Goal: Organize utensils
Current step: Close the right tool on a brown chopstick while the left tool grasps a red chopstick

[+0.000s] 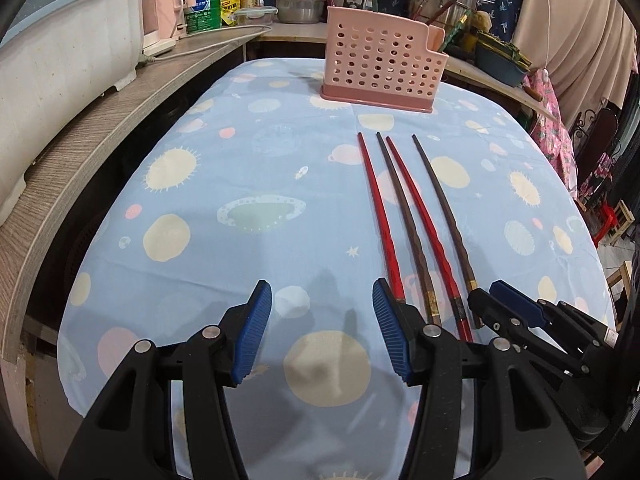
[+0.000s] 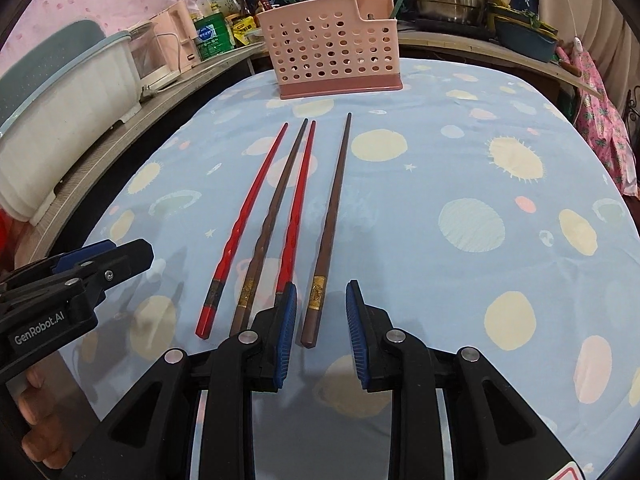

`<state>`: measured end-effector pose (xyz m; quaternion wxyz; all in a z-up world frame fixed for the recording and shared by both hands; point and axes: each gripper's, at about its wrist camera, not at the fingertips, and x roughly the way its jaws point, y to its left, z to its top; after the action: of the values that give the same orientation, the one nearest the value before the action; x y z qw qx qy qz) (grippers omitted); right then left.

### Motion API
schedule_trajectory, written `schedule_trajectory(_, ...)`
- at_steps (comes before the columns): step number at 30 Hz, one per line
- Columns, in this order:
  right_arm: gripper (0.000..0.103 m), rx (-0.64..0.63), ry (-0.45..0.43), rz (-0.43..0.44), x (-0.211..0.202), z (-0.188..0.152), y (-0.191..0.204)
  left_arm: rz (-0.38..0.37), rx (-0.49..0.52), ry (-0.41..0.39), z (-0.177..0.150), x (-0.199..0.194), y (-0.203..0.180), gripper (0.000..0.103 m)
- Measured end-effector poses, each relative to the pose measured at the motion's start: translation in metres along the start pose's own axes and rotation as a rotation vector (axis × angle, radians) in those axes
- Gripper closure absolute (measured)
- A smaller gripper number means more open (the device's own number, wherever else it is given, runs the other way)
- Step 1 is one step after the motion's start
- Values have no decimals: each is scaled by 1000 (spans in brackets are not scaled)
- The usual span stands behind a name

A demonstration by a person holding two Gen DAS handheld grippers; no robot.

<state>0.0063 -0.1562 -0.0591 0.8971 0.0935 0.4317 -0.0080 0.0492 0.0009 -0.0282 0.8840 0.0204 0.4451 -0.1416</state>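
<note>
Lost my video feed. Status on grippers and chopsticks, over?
Left gripper open, empty. Right gripper open, straddling rightmost brown chopstick, pads not touching. Four chopsticks flat on cloth; holder beyond, path clear.

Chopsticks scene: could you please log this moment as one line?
chopsticks: four on cloth | holder: behind | right gripper: open around brown one | left gripper: open

Left gripper (image 1: 322, 308): pitched steeply downward, jaws parted about halfway, nothing between the blue pads (image 1: 256, 328). Right gripper (image 2: 322, 312): same steep downward pitch, jaws narrower, a gap visible on both sides, pads not pressing. The two grippers sit side by side, close together. Fingertips of the left hand (image 2: 38, 416) wrap its handle.
</note>
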Motion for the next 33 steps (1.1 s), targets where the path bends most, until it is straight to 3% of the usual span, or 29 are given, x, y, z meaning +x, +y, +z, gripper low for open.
schedule_trajectory(7,96,5,4,-22,2,-4,-7,-6,8,22,-4,5,-4,50)
schedule_trajectory(13,96,30,-14,-27,-5,-10,-17,-24,22,38,-8,8,-11,41)
schedule_trajectory(23,96,46,-19,-24,-15,-22,-25,-29,66,71,-14,24,-29,40)
schedule_trajectory(29,96,37,-25,-30,-16,-25,-24,-6,77,73,-15,33,-31,44)
schedule_trajectory(33,96,33,-27,-33,-15,-24,-24,4,88,63,-15,33,-32,55)
